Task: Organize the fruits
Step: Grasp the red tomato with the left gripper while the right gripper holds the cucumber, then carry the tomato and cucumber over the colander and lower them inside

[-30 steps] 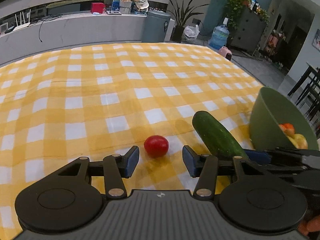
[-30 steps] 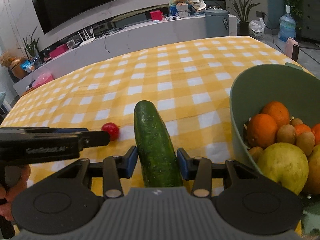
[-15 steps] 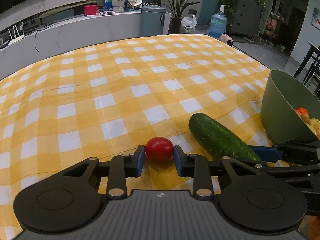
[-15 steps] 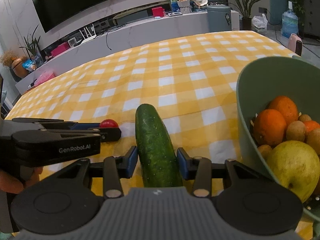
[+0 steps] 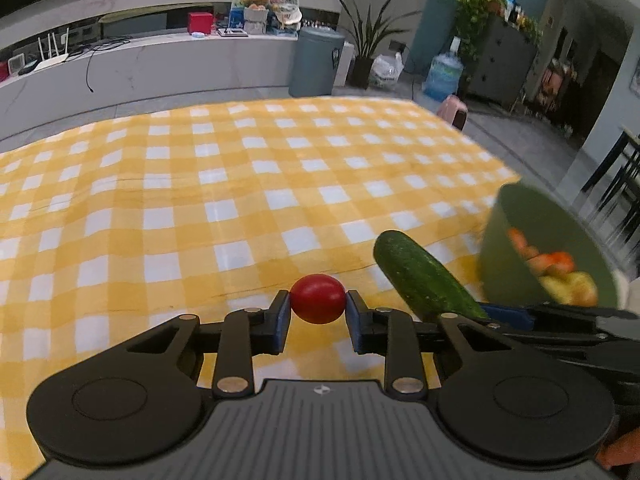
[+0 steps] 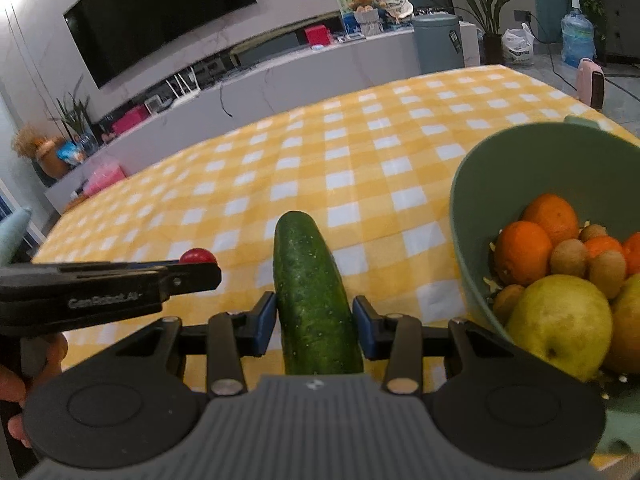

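The left gripper (image 5: 318, 314) had its two blue-padded fingers (image 5: 280, 320) pressed against either side of a small red tomato (image 5: 318, 298), which sat clamped between them above the yellow-and-white checked cloth (image 5: 224, 200) covering the tabletop. In the right wrist view the same tomato (image 6: 197, 256) showed only as a red cap peeking over the tip of the left gripper (image 6: 200, 276), which reached in from the left edge with a hand (image 6: 24, 380) behind it.

The right gripper (image 6: 314, 324) straddled a dark green cucumber (image 6: 314, 292). The cucumber lay lengthwise between the fingers (image 6: 264, 322), its far end pointing away across the cloth (image 6: 360, 152). The left pad sat against the skin; on the right a sliver of cloth seemed to show between pad and cucumber, so whether the grip was fully closed could not be told. From the left wrist view the cucumber (image 5: 424, 276) angled up to the right of the tomato, its near end hidden behind the gripper hardware.

Just right of the cucumber stood a green bowl (image 6: 500, 168), tipped toward the camera and holding oranges (image 6: 524, 252), kiwifruit (image 6: 568, 258) and a yellow-green pear-like fruit (image 6: 560, 324). In the left wrist view the bowl (image 5: 504, 248) appeared blurred at the right edge.
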Tool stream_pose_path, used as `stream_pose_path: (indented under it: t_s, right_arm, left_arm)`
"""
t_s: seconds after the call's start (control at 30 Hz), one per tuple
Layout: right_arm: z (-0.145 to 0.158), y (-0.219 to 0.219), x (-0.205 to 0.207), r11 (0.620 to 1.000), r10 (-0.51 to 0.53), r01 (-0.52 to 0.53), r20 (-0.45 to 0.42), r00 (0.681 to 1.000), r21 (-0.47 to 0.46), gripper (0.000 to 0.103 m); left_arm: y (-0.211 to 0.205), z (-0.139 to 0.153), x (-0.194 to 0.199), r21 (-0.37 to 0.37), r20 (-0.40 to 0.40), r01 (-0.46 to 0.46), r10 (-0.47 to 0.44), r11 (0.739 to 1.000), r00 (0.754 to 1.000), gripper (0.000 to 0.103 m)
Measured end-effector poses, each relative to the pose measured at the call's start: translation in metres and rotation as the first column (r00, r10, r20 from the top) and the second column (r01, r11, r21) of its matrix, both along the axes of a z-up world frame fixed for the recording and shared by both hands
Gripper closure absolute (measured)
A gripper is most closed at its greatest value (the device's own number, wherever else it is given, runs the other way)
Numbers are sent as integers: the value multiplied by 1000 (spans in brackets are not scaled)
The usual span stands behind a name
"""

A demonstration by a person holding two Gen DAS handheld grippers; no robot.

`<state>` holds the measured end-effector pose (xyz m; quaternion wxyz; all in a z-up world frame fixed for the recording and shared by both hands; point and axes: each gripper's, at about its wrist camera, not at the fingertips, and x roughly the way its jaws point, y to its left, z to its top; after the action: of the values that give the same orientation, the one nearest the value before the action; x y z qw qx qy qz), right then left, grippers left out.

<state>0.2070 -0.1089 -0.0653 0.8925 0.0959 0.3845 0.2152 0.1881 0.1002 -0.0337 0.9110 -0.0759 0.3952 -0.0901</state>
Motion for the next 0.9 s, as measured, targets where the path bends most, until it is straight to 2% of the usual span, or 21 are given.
stream_pose_path:
  t_s: [0.2,0.33,0.47,0.63,0.9]
  right_arm:
    - [26,-30,-25,996,-8,5,27,1000,92,64]
    - [42,-59,-38,994,-26,19,65,998,104,64]
    - [54,-94,-44,996,-38,31,87,995,81,65]
    - [64,-139,-38,999,-50,49,96,994,19,65]
    - [69,-183,-7,994,-6,17,106,994,-111,65]
  left_arm:
    - [-13,30,-23,-58,19,8,-6,998,1000,71]
    - [-33,44,-27,-60,35,39,-37,997,999,71]
    - [-59,53,-23,-71,43,87,-84,994,996,71]
    - [-101,63,-13,-34,61,166,-164,986,985,71]
    - [-157,61,17,17,29,264,-264,964,964,71]
